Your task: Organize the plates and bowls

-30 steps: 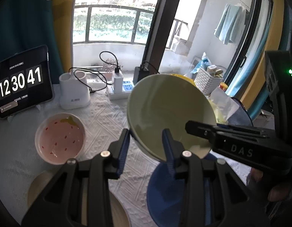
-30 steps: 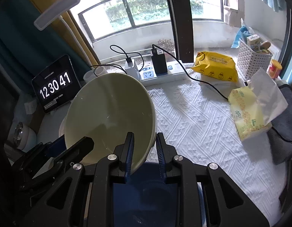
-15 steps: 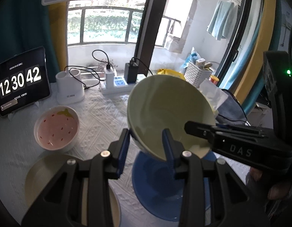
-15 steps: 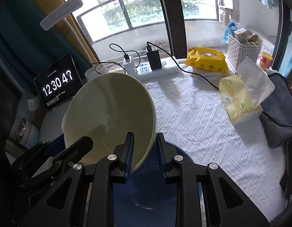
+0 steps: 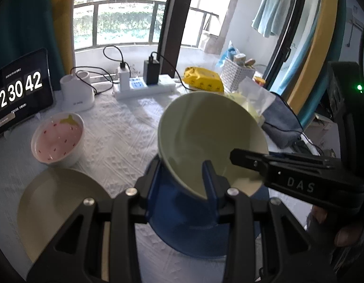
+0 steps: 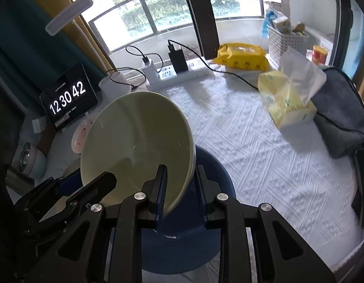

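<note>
A pale green bowl (image 5: pixel 205 134) hangs tilted in the air, held at its rim from two sides. My left gripper (image 5: pixel 182 179) is shut on the near rim, one finger inside and one outside the wall. My right gripper (image 6: pixel 180 188) is shut on the rim's right side, and its finger (image 5: pixel 250 162) shows in the left wrist view. Directly under the bowl (image 6: pixel 134 139) lies a blue plate (image 5: pixel 193 233) (image 6: pixel 205 240) on the white cloth. A beige plate (image 5: pixel 59 202) lies at the lower left. A pink strawberry bowl (image 5: pixel 58 139) stands behind it.
A tablet clock (image 5: pixel 19 92), a white holder (image 5: pixel 77 94) and a power strip (image 5: pixel 144 87) with cables line the back. A yellow pack (image 6: pixel 243 56), a tissue pack (image 6: pixel 290 103), a white basket (image 6: pixel 285 40) and a grey cloth (image 6: pixel 340 113) lie on the right.
Both grippers have carried the bowl back toward the near side of the table. More of the blue plate and the beige plate shows beneath. The grips are unchanged.
</note>
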